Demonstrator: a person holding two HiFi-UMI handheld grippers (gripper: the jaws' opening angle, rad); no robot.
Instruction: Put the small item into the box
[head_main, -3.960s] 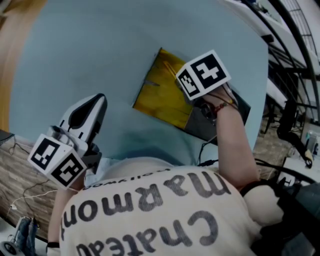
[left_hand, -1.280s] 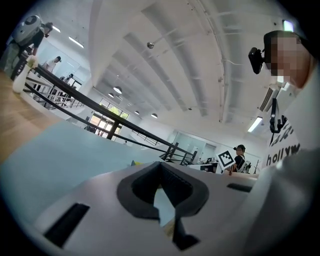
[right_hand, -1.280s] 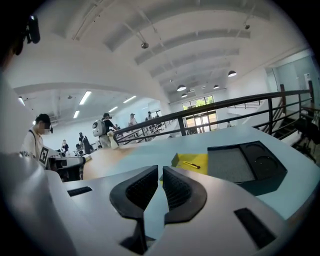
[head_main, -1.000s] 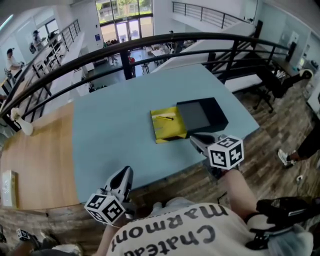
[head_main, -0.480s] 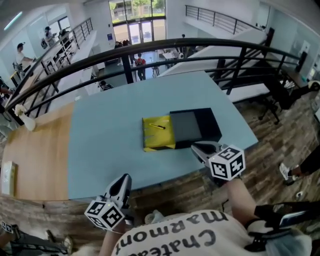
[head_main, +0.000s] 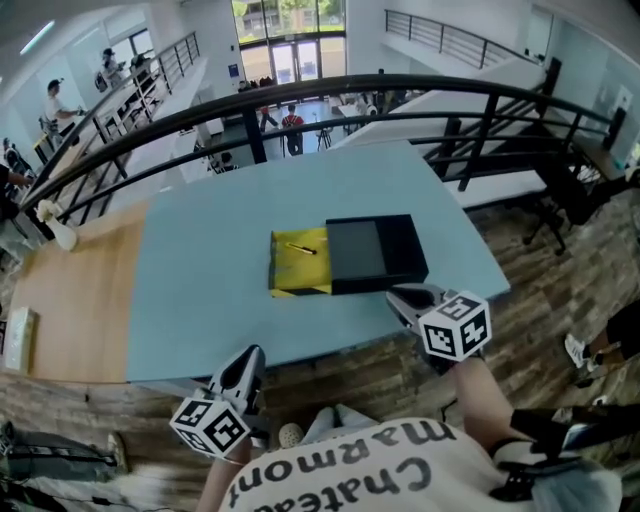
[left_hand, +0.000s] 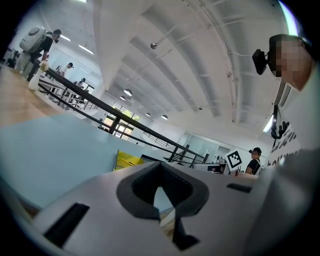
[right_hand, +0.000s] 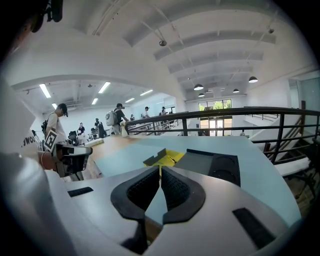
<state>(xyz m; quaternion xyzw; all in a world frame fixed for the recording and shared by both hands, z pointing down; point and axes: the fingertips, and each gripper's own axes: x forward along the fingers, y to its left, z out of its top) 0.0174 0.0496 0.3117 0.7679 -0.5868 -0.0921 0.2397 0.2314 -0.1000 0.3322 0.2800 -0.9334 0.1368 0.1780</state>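
Note:
A shallow yellow box (head_main: 295, 265) lies open on the blue table (head_main: 200, 270), with a small thin pen-like item (head_main: 297, 248) lying inside it. A black lid (head_main: 375, 252) sits against the box's right side. My right gripper (head_main: 405, 297) hovers at the table's near edge, just below the lid, shut and empty. My left gripper (head_main: 243, 368) hangs lower left, off the table's near edge, shut with nothing in it. The right gripper view shows the box (right_hand: 167, 157), the item (right_hand: 171, 158) and the lid (right_hand: 215, 165) ahead of my right gripper (right_hand: 160, 169). Past my left gripper (left_hand: 161, 167), the box (left_hand: 127, 161) is visible.
A black railing (head_main: 330, 95) curves behind the table, with a lower floor and people beyond. A wooden tabletop (head_main: 60, 290) adjoins the blue one on the left. Wood-plank floor lies under the grippers. An office chair (head_main: 575, 195) stands at the right.
Four seconds ago my right gripper was over the box and lid, close up. Since then the view has pulled far back, and both grippers are now at or off the table's near edge.

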